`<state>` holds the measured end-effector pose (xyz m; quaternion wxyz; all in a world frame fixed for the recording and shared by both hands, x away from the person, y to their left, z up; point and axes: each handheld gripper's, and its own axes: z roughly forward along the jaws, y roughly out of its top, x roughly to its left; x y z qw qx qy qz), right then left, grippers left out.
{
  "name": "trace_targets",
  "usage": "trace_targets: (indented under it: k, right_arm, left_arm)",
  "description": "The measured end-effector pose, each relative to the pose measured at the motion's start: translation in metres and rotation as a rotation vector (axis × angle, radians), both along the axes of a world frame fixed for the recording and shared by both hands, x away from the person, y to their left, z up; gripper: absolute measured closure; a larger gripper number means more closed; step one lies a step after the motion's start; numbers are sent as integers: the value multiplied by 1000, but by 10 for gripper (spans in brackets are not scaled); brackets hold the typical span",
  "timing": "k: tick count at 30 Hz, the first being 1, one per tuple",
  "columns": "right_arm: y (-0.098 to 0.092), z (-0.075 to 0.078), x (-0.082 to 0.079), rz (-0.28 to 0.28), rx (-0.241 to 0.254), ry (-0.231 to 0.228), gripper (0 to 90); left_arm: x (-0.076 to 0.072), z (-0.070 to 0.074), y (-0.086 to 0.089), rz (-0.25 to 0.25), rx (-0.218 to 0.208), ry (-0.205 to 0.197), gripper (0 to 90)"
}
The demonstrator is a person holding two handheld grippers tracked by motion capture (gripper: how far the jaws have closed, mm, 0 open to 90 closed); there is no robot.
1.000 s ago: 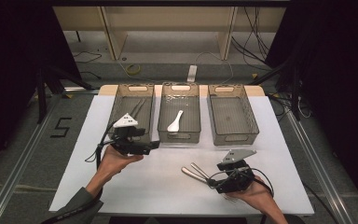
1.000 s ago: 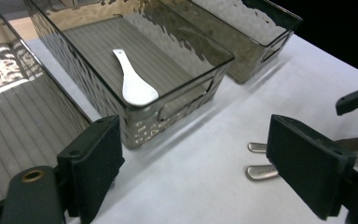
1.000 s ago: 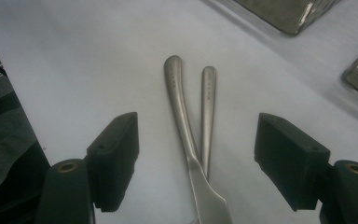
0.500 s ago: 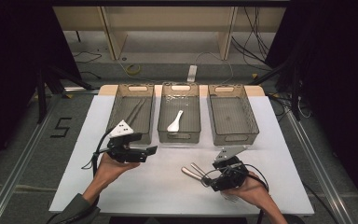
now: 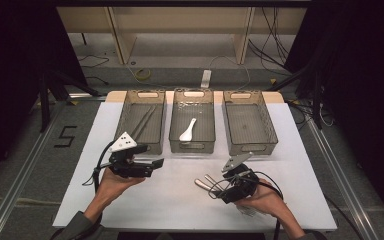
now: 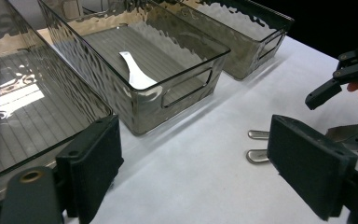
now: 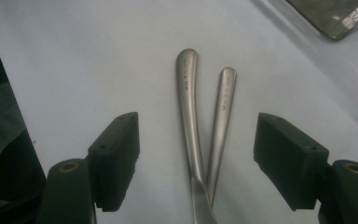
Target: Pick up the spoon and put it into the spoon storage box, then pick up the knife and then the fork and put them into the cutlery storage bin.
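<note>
High view: 2 metal utensil handles (image 5: 205, 181) lie on the white counter (image 5: 180, 210), just left of the right hand-held gripper (image 5: 225, 189); the left hand-held gripper (image 5: 156, 164) hovers well apart, so the right is nearer. Left gripper view: its jaws stand open and empty, the handle ends (image 6: 257, 145) ahead to the right. Right gripper view: the handles (image 7: 200, 126) lie between the wide-open jaws, long axes running away along them, untouched by either pad.
</note>
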<state>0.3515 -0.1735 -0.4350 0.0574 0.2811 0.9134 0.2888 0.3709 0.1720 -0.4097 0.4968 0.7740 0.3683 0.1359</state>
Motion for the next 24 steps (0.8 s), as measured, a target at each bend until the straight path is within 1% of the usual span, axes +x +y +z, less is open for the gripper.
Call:
trace_targets:
  k: [2,5,6,7,8,10,11,12,14,15,16,17,19,20,21,22,23,24]
  right_arm:
    - [2,-1,1,3,-12,7,320]
    - [4,-2,3,12,-32,17,320]
    - [5,-3,2,1,-36,29,320]
    - [5,-4,3,21,-54,22,320]
    - [6,-4,4,23,-61,30,320]
    - [7,-5,4,31,-72,29,320]
    - [7,-6,5,33,-75,37,320]
    - [7,-6,5,39,-82,35,322]
    - [8,-6,6,37,-98,51,326]
    - [9,-7,6,41,-96,45,326]
    - [10,-7,6,37,-102,57,326]
    - [11,-8,7,42,-104,51,326]
    - [12,-8,7,45,-113,59,327]
    - [13,-8,8,58,-122,61,329]
    - [14,-9,8,52,-123,66,330]
    - [14,-9,9,67,-131,57,331]
    - [16,-9,9,55,-139,70,334]
    - [16,-10,9,62,-146,71,340]
  left_arm:
    - [-1,-1,1,1,8,-11,170]
    - [-2,-2,3,4,8,-10,163]
    - [-3,-2,3,3,4,-10,163]
    - [-3,-2,4,5,0,-12,163]
    - [-4,-2,5,6,-2,-12,162]
    - [-5,-2,6,9,-6,-11,162]
    - [-5,-2,7,10,-6,-11,161]
    - [-6,-2,7,12,-2,-14,162]
    - [-7,-2,7,16,-5,-15,161]
    - [-7,-2,8,16,-6,-14,160]
    - [-7,-2,8,18,-4,-15,160]
    - [-7,-2,8,20,-4,-15,160]
    - [-8,-2,8,22,-7,-16,160]
    - [-9,-2,8,22,-5,-18,160]
    - [-9,-2,9,22,-4,-19,160]
    - [-10,-2,9,24,-4,-22,160]
    - [-10,-2,9,29,-5,-22,160]
    - [-10,-2,9,31,-8,-21,160]
